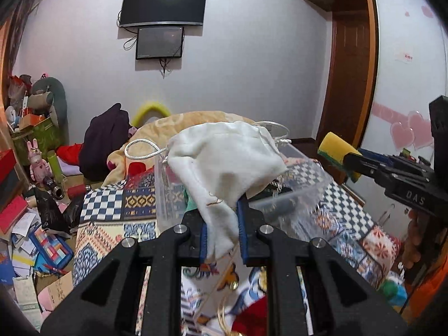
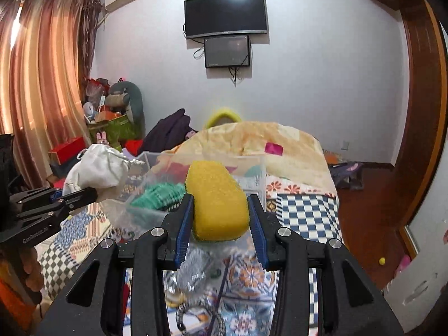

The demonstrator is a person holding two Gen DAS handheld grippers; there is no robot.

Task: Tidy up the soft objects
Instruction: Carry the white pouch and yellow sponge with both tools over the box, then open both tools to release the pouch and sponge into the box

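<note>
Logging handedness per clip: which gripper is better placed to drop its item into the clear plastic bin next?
Probably left: the left gripper holds its white drawstring pouch over the clear plastic bin, while the right gripper's yellow sponge sits nearer the bin's edge.

1. The drawstring pouch [image 1: 224, 156] is soft, matt white cloth with a twisted cord.
2. The sponge [image 2: 218, 198] is porous, rough yellow foam.
3. The storage box [image 1: 305, 179] is clear, glossy plastic.
4. The bedspread [image 1: 112, 210], at 7 o'clock of the box, is printed matt cloth.
5. The wardrobe frame [image 1: 350, 64] is polished wood.
</note>
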